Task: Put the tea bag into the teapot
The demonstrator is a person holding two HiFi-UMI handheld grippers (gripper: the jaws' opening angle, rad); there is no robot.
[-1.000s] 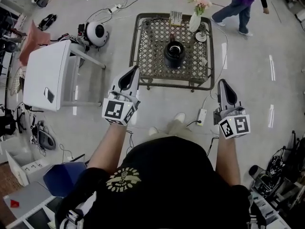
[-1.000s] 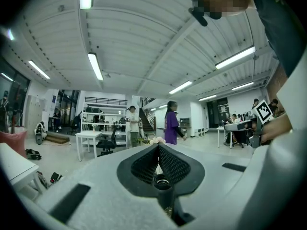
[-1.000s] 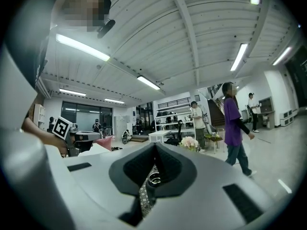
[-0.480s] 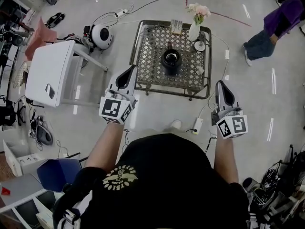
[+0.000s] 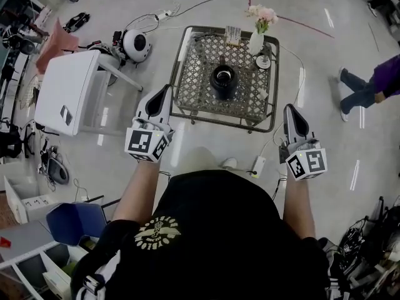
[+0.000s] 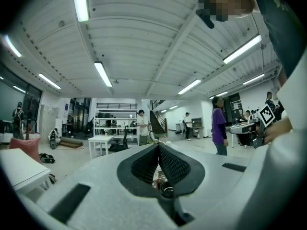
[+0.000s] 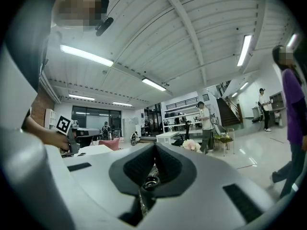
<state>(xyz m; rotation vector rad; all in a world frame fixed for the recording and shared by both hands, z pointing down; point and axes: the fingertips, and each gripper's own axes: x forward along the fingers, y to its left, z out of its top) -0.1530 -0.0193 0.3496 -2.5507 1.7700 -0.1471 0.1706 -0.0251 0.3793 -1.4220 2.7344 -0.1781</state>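
Person in purple [image 5: 375,87] has walked from beyond the table [image 5: 179,64] to its right; left gripper [image 5: 165,90] has drifted slightly left. Both it and the right gripper [image 5: 291,108] sit short of the table's near edge, jaws pressed together, nothing between them. Teapot [image 5: 224,80] stands mid-table, vase [image 5: 255,41] at the far edge. Tea bag too small to pick out.

gold-emblem black tee [image 5: 231,230]; grey left gripper [image 5: 164,91], right gripper [image 5: 292,110]

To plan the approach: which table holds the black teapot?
The dark lattice table, which also bears the flower vase, not the white table at left.
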